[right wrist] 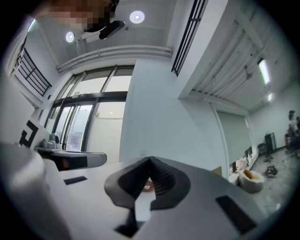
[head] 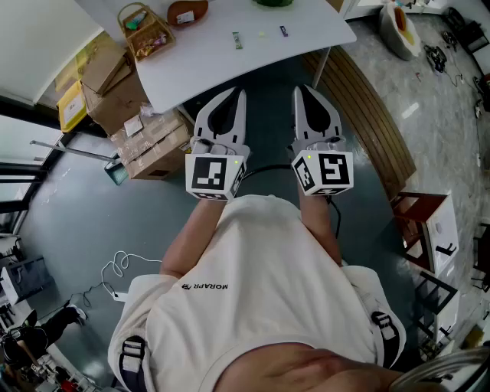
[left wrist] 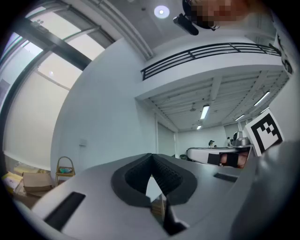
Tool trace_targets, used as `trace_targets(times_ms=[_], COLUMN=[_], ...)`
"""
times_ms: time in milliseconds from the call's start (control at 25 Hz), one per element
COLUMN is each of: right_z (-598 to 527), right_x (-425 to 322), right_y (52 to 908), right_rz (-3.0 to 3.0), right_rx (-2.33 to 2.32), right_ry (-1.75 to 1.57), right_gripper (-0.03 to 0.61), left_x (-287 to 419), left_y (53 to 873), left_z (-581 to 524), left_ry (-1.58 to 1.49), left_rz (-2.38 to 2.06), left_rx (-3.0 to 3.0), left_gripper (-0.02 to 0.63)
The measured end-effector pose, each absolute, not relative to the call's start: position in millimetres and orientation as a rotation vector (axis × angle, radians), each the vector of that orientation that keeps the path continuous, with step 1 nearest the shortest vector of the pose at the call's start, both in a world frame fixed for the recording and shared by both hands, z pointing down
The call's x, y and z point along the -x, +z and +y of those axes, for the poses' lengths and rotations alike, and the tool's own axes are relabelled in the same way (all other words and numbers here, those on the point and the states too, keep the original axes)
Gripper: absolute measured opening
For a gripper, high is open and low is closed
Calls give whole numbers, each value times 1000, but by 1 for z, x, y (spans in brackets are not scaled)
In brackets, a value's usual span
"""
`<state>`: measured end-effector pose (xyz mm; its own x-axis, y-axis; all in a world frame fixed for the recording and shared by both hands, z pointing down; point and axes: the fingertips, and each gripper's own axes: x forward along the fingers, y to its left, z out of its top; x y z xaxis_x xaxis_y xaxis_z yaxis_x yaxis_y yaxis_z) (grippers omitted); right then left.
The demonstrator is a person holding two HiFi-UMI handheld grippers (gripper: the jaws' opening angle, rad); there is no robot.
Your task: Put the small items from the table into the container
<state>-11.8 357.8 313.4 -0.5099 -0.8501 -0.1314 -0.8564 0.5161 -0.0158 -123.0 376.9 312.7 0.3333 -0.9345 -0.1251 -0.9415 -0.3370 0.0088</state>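
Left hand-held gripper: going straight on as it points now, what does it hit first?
Probably the near edge of the white table, just ahead of the left hand-held gripper, shut and empty. Height against the tabletop is unclear; if it clears the edge, the small green item lies roughly in line.

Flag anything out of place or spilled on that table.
Nothing stands out. The basket stands upright on the white table; three small items lie loose beside it, nothing spilled.
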Motion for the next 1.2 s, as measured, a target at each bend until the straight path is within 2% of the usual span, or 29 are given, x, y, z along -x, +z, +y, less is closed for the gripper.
trace_targets(times_ms=[640,920,1200], right_z=[345,290,200], right_x=[-51,-59,-33], right_y=[332,347,350], right_rz=[2646,2627,2658], right_rx=[1462,1480,1482], right_ry=[21,-19,-6], right_gripper=[13,12,14], left_x=[68,64,86], left_y=[323,344,350], left_z=[373,321,229], left_ry=[140,114,130], left_rz=[1881,1898,1928], left_rx=[2448,2458,2444], left_gripper=[3,3,3])
